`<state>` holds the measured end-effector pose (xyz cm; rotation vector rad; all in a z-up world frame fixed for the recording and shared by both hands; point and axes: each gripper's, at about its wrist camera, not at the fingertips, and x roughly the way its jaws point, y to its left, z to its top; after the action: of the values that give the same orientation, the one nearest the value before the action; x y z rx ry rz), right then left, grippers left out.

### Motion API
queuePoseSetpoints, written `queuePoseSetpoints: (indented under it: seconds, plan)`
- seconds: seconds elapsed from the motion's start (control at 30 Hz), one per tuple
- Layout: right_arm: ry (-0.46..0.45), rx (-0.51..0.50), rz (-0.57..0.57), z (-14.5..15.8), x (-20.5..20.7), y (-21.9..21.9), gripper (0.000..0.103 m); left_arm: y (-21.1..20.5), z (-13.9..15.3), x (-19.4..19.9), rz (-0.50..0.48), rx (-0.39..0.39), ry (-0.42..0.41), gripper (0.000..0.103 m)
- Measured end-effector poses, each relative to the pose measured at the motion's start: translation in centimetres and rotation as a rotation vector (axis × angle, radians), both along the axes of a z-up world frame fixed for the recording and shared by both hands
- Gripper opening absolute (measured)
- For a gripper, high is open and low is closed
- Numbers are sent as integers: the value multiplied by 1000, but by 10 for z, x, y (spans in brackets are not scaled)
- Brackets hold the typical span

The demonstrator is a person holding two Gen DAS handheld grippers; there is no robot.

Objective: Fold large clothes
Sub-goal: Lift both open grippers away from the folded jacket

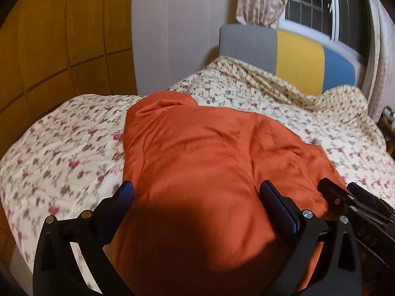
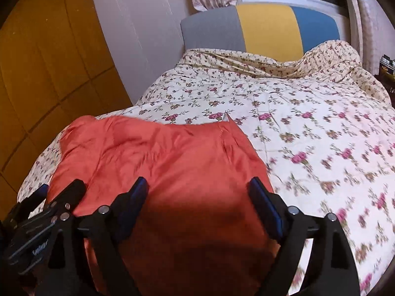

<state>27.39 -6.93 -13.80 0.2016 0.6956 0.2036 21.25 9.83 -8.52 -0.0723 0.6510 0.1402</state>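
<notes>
While I look along my left gripper (image 1: 197, 192), its jaws stand wide apart above the orange garment (image 1: 209, 153), clasping nothing; the garment lies on the floral quilt (image 1: 61, 143), its left edge with bare quilt beyond, and my right gripper (image 1: 345, 190) sits just beside its right edge. From my right wrist, my right gripper (image 2: 200, 187) is spread wide over the garment's (image 2: 172, 153) right part, pads off the cloth, with broad free quilt (image 2: 321, 135) to the garment's right.

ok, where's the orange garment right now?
The orange garment lies on the floral bedspread at the near end of the bed, toward its left side. In both wrist views it sits under the open left hand-held gripper and right hand-held gripper.
</notes>
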Motion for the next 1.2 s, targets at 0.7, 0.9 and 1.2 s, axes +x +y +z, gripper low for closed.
queuePoseSetpoints:
  seconds: [0.7, 0.9, 1.2]
  plan:
    - [-38, 9, 71, 34, -151, -24, 101, -7, 23, -146, 67, 98, -17, 100]
    - [-73, -5, 69, 41, -184, -29, 101, -11, 35, -177, 98, 141, -67, 100]
    - [-94, -16, 87, 51, -205, -34, 101, -14, 44, -199, 97, 118, -55, 100]
